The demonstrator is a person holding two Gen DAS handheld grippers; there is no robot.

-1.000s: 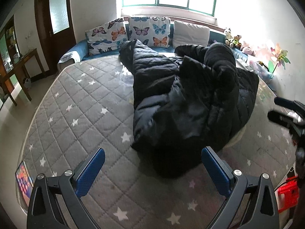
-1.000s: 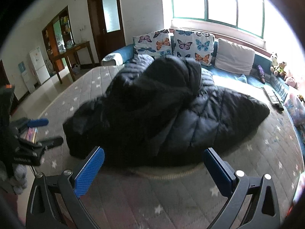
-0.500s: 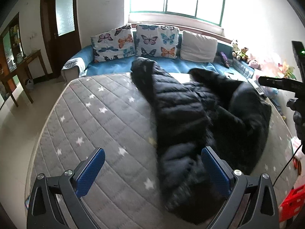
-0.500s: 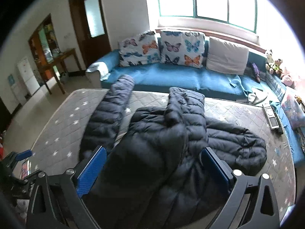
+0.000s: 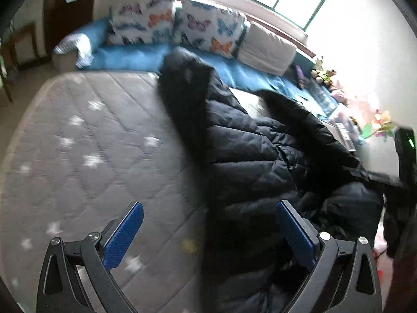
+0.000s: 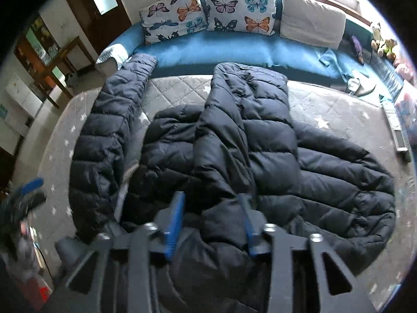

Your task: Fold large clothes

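I am spreading a black puffer jacket (image 6: 255,161) flat on the star-quilted mattress (image 5: 86,146), hem toward me at 6 o'clock and collar toward the blue sofa (image 6: 221,47) at 12 o'clock, because a coat this bulky probably needs to lie open before any fold will hold. My right hand-held gripper (image 6: 212,216) is closing partway around a ridge of the padded hem, its blue pads (image 6: 175,219) flanking the fabric; whether they are actually pinching it I cannot tell. My left hand-held gripper (image 5: 207,234) is hanging spread wide and empty above the mattress, its right pad over the coat's near edge, seemingly ready to take the other corner. One sleeve (image 6: 104,140) is lying stretched out toward 10 o'clock, apart from the body, while the other side is bunching toward 3 o'clock. Butterfly cushions (image 6: 208,10) are lining the sofa behind. The left view is blurring with motion.
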